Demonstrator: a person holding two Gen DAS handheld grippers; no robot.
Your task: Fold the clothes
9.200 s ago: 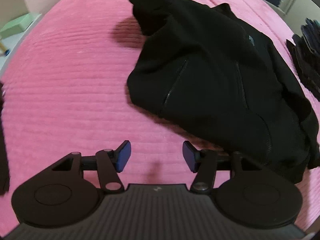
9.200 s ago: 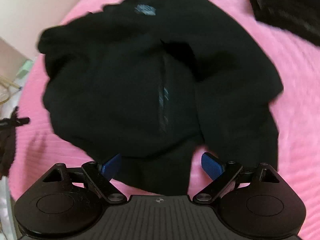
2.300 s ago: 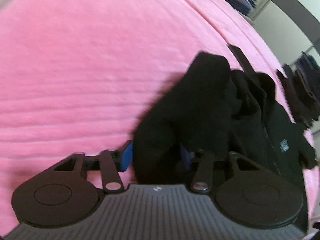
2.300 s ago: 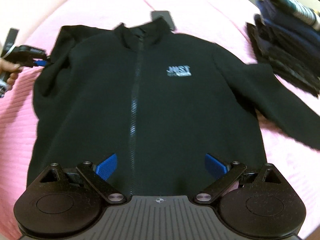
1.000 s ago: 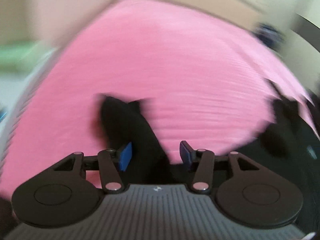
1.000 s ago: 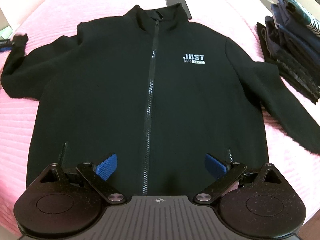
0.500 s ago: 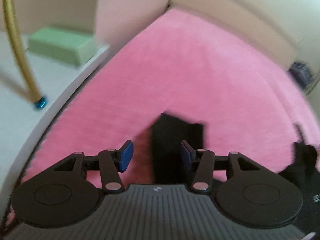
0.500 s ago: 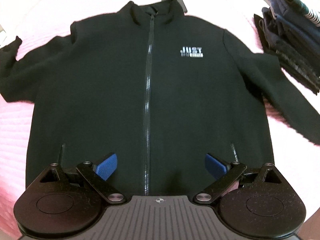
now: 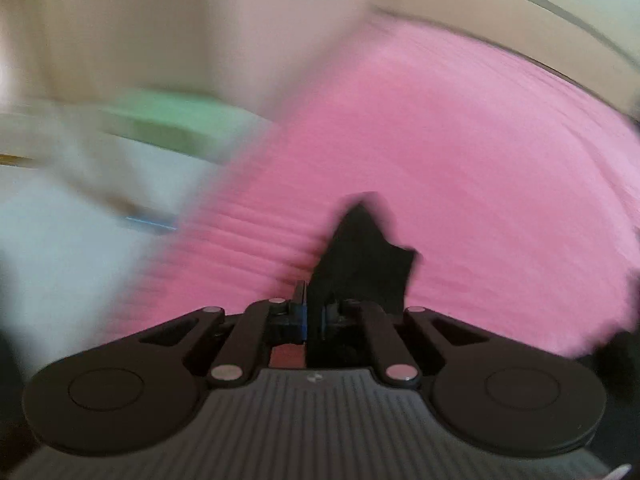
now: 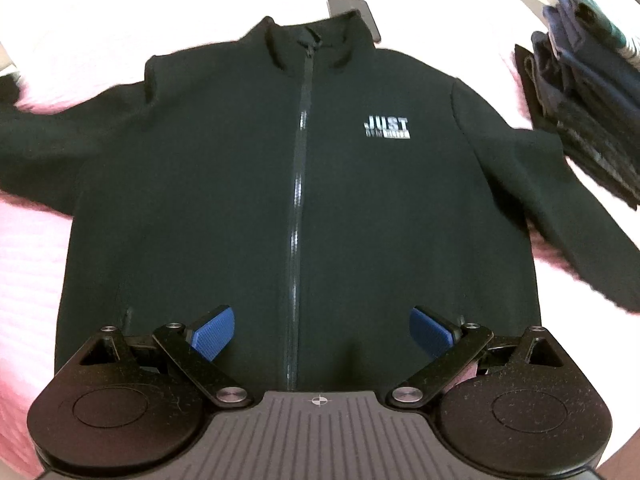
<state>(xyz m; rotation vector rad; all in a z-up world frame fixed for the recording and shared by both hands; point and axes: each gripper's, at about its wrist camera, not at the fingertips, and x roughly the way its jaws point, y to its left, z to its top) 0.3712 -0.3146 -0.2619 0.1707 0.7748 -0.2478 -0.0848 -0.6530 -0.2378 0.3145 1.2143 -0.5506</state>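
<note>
A black zip-up jacket (image 10: 304,184) with a white "JUST" chest logo lies face up and spread out on the pink bedspread (image 10: 28,264), both sleeves stretched outward. My right gripper (image 10: 322,330) hovers open over the jacket's hem, its blue pads wide apart with nothing between them. In the blurred left wrist view, my left gripper (image 9: 314,316) is shut on the black cuff of the jacket's sleeve (image 9: 364,256), which sticks up beyond the fingers above the pink bedspread (image 9: 460,168).
A stack of folded dark clothes (image 10: 580,92) sits at the right edge of the bed. A dark flat object (image 10: 352,8) lies just beyond the collar. Left of the bed there is a pale floor and a green block (image 9: 168,116), near the bed's edge.
My left gripper has closed on the sleeve cuff and its view swings fast, blurring. The jacket's left sleeve is stretched further out. The right gripper has stayed open over the hem.
</note>
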